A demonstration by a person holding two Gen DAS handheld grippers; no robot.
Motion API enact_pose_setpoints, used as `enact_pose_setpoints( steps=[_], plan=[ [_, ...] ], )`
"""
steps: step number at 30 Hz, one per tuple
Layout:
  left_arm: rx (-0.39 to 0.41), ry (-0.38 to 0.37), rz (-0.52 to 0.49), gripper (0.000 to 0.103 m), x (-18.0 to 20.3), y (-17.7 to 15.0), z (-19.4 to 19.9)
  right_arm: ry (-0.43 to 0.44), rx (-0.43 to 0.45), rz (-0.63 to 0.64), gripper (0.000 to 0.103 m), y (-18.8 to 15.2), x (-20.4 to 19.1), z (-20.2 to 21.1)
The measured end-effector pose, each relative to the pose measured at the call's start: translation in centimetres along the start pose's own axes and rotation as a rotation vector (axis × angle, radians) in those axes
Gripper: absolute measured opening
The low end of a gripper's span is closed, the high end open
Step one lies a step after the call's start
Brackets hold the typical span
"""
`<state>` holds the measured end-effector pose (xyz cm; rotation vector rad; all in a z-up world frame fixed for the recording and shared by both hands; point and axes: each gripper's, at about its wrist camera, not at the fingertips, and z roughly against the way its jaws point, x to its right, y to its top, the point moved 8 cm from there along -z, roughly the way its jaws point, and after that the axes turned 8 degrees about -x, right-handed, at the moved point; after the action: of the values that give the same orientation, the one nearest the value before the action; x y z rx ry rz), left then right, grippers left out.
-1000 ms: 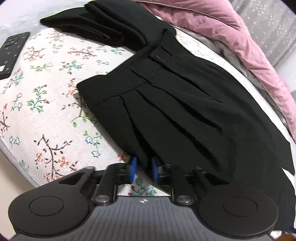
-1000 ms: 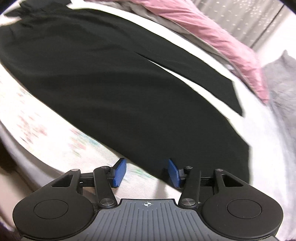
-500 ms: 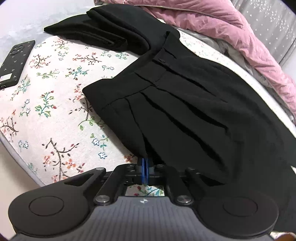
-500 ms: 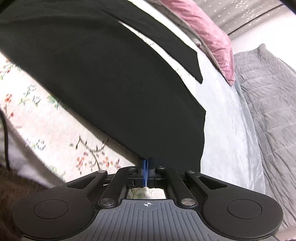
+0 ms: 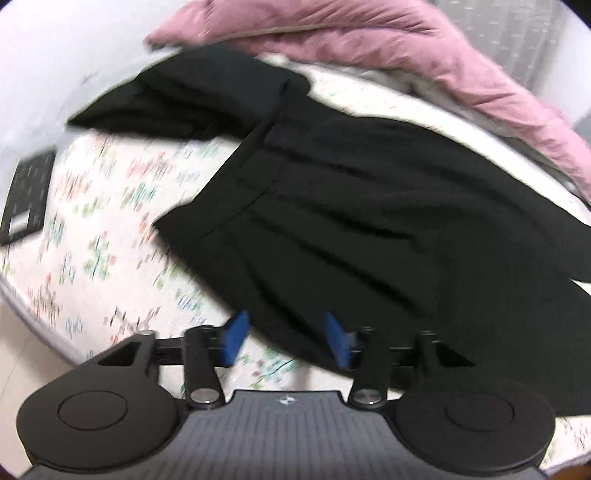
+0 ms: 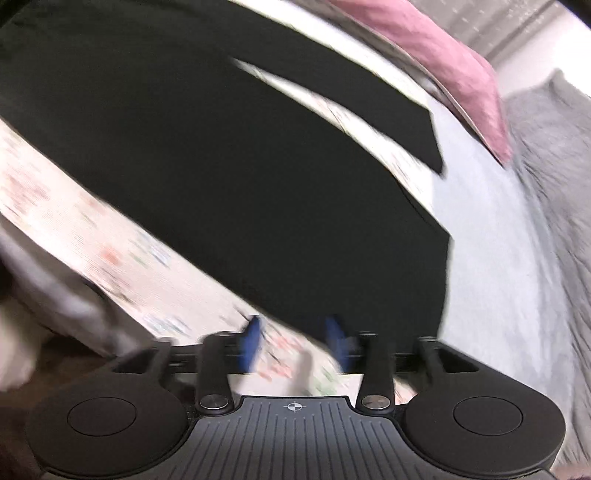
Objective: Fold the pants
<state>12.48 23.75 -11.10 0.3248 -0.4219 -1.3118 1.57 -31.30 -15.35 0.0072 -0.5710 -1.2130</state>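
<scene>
Pants (image 5: pixel 369 221) flat on floral sheet (image 5: pixel 96 236); pink duvet (image 5: pixel 369 33) behind; both hand-held grippers just released, nothing pinched.

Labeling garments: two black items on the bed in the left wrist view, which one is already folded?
The far bundle of black cloth, stacked in layers near the pink duvet. The nearer black pants lie spread flat, waistband and pleats showing.

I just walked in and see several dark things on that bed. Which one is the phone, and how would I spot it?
Start at the flowered sheet that covers the bed. Follow it to its far left edge, away from the spread black pants and the folded dark garment beyond them. The phone lies there alone: a flat, hard, dark rectangle, while its dark neighbours are soft cloth.
</scene>
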Motion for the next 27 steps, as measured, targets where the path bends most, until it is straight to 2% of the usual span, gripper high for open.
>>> enact_pose_setpoints(
  steps=[1,3,5,8,12,16,20,25,27],
  plan=[
    [0.018,-0.011,-0.026,0.079,0.6,0.6,0.5,0.023,0.027,0.013,0.059,0.9,-0.5,0.8],
    [0.044,-0.038,-0.086,0.087,1.9,2.4,1.0,0.078,0.077,0.048,0.059,3.3,-1.7,2.3],
    [0.075,-0.058,-0.148,0.09,2.9,4.7,1.2,0.124,0.124,0.081,0.06,6.1,-2.8,3.4],
    [0.136,-0.05,-0.229,0.097,3.8,8.9,0.6,0.182,0.197,0.113,0.063,10.9,-4.3,4.4],
    [0.204,-0.056,-0.311,0.1,4.3,14.6,-1.1,0.271,0.259,0.105,0.065,17.4,-6.2,4.0],
    [0.216,-0.034,-0.368,0.1,3.8,19.7,-4.8,0.292,0.277,0.129,0.072,23.5,-7.5,2.1],
    [0.225,-0.021,-0.41,0.1,3.3,24.0,-8.7,0.305,0.288,0.151,0.072,29.1,-7.9,-0.1],
    [0.128,-0.031,-0.473,0.099,3.6,28.2,-13.9,0.339,0.295,0.138,0.072,36.0,-8.2,-3.1],
    [0.109,-0.026,-0.536,0.097,4.4,29.6,-15.8,0.339,0.296,0.141,0.072,38.6,-8.3,-4.7]
  ],
)
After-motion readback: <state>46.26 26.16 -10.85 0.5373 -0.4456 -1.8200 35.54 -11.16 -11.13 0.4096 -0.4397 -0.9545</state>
